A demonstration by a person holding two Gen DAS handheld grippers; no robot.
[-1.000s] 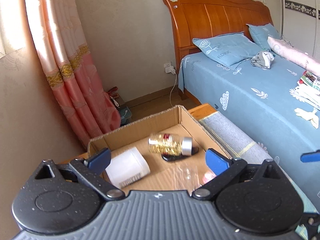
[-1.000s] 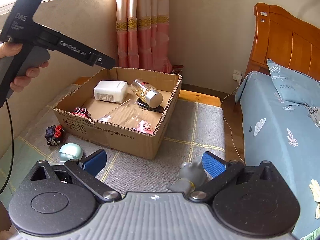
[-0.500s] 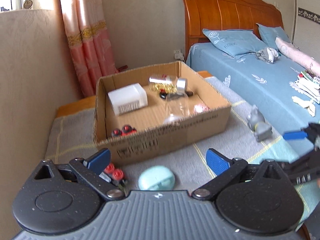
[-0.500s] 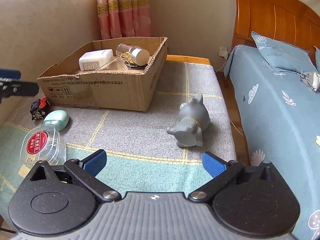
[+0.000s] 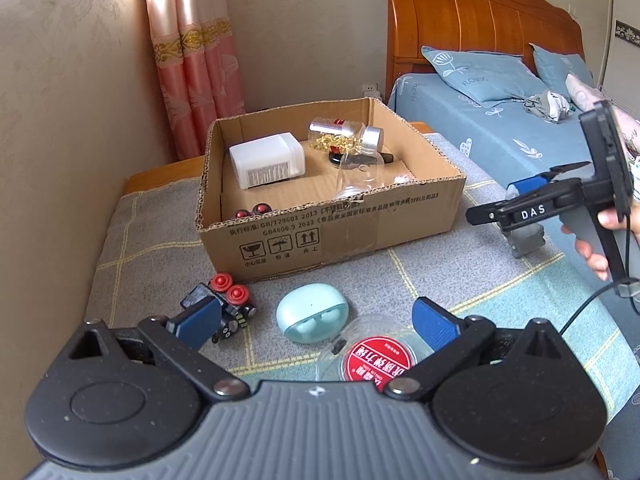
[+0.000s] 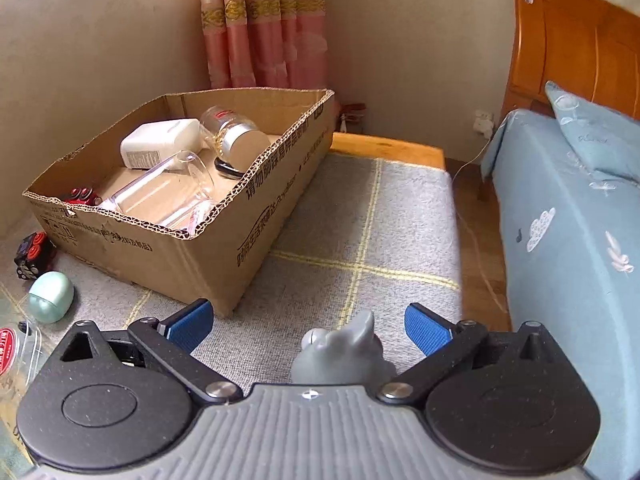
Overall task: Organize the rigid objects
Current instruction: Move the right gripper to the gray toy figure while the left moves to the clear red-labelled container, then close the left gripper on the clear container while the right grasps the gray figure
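Observation:
A cardboard box (image 5: 340, 216) (image 6: 240, 216) on the grey blanket holds a white container (image 5: 266, 160), a jar of gold bits (image 5: 344, 136), a clear glass (image 5: 360, 176) and a small red toy (image 5: 252, 212). My left gripper (image 5: 316, 320) is open above a mint earbud case (image 5: 312, 314), a clear red-labelled tub (image 5: 372, 356) and a black-and-red toy (image 5: 224, 300). My right gripper (image 6: 308, 326) is open, its jaws either side of a grey animal figurine (image 6: 340, 352), not touching it. The right gripper also shows in the left wrist view (image 5: 520, 200).
A wall (image 5: 60, 140) runs along the left and a pink curtain (image 5: 192, 60) hangs behind the box. A bed with blue sheets (image 6: 568, 220) and wooden headboard (image 5: 472, 28) stands to the right. A gap of wooden floor (image 6: 476, 216) separates bed and blanket.
My left gripper has pulled back from over the box and dropped toward the items in front of it. My right gripper has moved forward until the grey figurine sits between its jaws.

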